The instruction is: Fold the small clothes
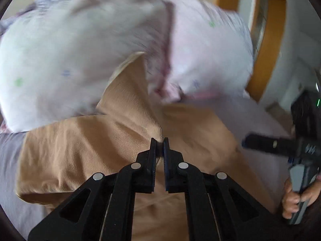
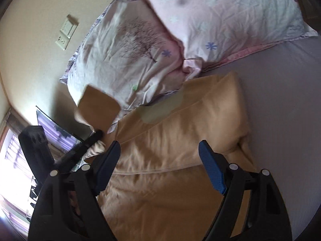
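A tan garment (image 1: 84, 144) lies on a lilac bed sheet (image 1: 258, 116); it also shows in the right wrist view (image 2: 170, 146). My left gripper (image 1: 160, 141) is shut on a fold of this garment and lifts a flap (image 1: 130, 88) of it; the flap also shows in the right wrist view (image 2: 98, 106) above the left gripper (image 2: 96, 135). My right gripper (image 2: 159, 160) is open and empty, hovering over the garment's middle. It appears in the left wrist view (image 1: 260, 142) at the right edge, held by a hand.
Two white-pink pillows (image 2: 124, 50) (image 2: 220, 16) lie at the head of the bed, touching the garment's far edge. A wall with a switch and socket (image 2: 67, 32) is behind. A wooden frame (image 1: 264, 46) stands to the right of the bed.
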The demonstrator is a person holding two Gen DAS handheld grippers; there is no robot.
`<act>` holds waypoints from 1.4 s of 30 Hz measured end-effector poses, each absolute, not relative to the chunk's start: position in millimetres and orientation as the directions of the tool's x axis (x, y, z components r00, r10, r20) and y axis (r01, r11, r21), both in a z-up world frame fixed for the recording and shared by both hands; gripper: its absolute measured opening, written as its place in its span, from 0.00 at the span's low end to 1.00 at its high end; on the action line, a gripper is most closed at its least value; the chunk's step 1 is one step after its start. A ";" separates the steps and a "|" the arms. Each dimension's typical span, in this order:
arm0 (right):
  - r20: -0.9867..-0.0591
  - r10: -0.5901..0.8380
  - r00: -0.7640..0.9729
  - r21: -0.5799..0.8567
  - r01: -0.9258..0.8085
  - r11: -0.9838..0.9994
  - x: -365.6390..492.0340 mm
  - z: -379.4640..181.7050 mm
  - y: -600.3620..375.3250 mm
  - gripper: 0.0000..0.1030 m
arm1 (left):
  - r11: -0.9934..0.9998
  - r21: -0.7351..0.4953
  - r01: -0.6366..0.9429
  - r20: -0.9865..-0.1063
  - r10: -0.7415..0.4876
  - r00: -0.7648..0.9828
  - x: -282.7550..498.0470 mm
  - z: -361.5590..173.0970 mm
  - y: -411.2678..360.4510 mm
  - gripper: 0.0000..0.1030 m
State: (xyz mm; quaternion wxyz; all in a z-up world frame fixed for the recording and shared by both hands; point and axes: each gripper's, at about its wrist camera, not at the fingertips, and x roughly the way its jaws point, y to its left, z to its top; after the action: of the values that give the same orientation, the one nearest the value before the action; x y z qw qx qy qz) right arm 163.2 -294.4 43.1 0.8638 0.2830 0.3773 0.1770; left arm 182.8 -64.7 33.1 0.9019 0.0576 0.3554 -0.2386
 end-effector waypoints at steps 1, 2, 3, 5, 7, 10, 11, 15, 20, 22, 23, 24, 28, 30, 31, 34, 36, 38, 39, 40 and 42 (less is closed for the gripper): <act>-0.564 0.504 0.654 0.620 -0.069 0.782 164.0 38.9 -300.8 0.78 | 0.862 -0.035 0.505 -0.709 -0.378 0.595 184.2 16.8 -86.5 0.06; -0.574 0.493 0.654 0.620 -0.047 0.783 164.9 34.6 -307.3 0.78 | 0.849 -0.021 0.528 -0.745 -0.365 0.558 182.5 1.8 -103.6 0.06; -0.586 0.486 0.649 0.621 -0.026 0.783 164.8 29.2 -313.6 0.78 | 0.836 -0.037 0.547 -0.773 -0.371 0.515 176.8 -9.2 -113.2 0.06; -0.585 0.485 0.650 0.626 -0.018 0.780 165.6 23.6 -321.9 0.77 | 0.826 -0.039 0.562 -0.765 -0.387 0.515 163.1 -7.4 -107.2 0.07; -0.588 0.483 0.649 0.616 -0.028 0.787 169.4 19.7 -325.6 0.70 | 0.804 -0.138 0.579 -0.722 -0.481 0.497 152.5 10.5 -75.5 0.16; -0.622 0.499 0.604 0.599 -0.044 0.800 187.5 14.0 -314.5 0.46 | 0.850 -0.178 0.496 -0.637 -0.484 0.600 145.6 36.6 -14.8 0.52; -0.634 0.494 0.595 0.589 -0.042 0.807 193.0 13.1 -310.4 0.43 | 0.892 -0.139 0.430 -0.616 -0.418 0.667 146.6 42.4 9.1 0.55; -0.726 0.402 0.558 0.501 0.028 0.865 216.4 0.7 -297.0 0.38 | 0.969 -0.103 0.226 -0.660 -0.236 0.713 169.6 34.2 67.3 0.55; -0.748 0.316 0.584 0.436 0.074 0.897 215.6 -4.6 -293.6 0.34 | 0.979 -0.100 0.178 -0.754 -0.191 0.628 188.7 -4.6 83.7 0.55; -0.742 0.274 0.612 0.399 0.074 0.914 216.5 -1.8 -292.7 0.34 | 0.978 -0.099 0.182 -0.766 -0.191 0.613 190.1 -13.1 82.6 0.55; -0.739 0.252 0.625 0.374 0.070 0.925 218.1 0.6 -291.4 0.34 | 0.978 -0.101 0.184 -0.767 -0.194 0.611 189.9 -15.9 82.2 0.55; -0.739 0.215 0.639 0.331 0.065 0.941 219.5 2.3 -288.7 0.34 | 0.978 -0.099 0.184 -0.768 -0.193 0.611 189.7 -18.5 83.2 0.55; -0.789 0.200 0.581 0.264 0.027 0.964 233.1 -9.3 -280.4 0.04 | 0.979 -0.085 0.186 -0.767 -0.184 0.615 184.6 -25.3 87.7 0.56; -0.785 0.214 0.582 0.260 -0.005 0.966 231.3 -11.6 -278.6 0.04 | 0.979 -0.076 0.190 -0.764 -0.179 0.619 185.8 -29.4 87.1 0.56; -0.779 0.208 0.592 0.247 -0.016 0.969 230.2 -9.1 -277.7 0.03 | 0.979 -0.076 0.191 -0.764 -0.180 0.620 186.5 -30.4 87.1 0.57; -0.715 0.177 0.676 0.231 -0.011 0.973 227.8 11.4 -283.5 0.03 | 0.978 -0.077 0.193 -0.762 -0.183 0.621 187.8 -31.8 86.8 0.59; -0.664 0.104 0.741 0.191 0.032 0.981 228.0 28.3 -289.8 0.03 | 0.979 -0.062 0.195 -0.763 -0.172 0.622 187.0 -32.5 85.1 0.59; -0.651 0.050 0.758 0.142 0.057 0.988 239.3 31.4 -293.3 0.04 | 0.978 -0.051 0.202 -0.765 -0.168 0.621 188.0 -34.0 82.9 0.63; -0.686 0.051 0.726 0.131 0.054 0.990 250.3 25.2 -295.0 0.05 | 0.978 -0.046 0.205 -0.767 -0.166 0.620 188.3 -34.4 81.7 0.64; -0.722 0.063 0.689 0.142 0.059 0.988 259.4 17.9 -298.1 0.07 | 0.977 -0.043 0.209 -0.768 -0.166 0.619 188.5 -34.9 81.5 0.65; -0.715 0.108 0.691 0.209 0.065 0.976 253.5 17.0 -307.3 0.14 | 0.976 -0.046 0.212 -0.768 -0.170 0.618 189.1 -35.2 82.4 0.66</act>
State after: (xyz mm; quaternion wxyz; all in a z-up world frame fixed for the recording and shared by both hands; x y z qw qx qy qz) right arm 253.5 -307.3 17.0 0.9130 0.1096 0.3929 0.0118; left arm 189.1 82.4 -35.2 0.8990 0.0248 0.4241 -0.1063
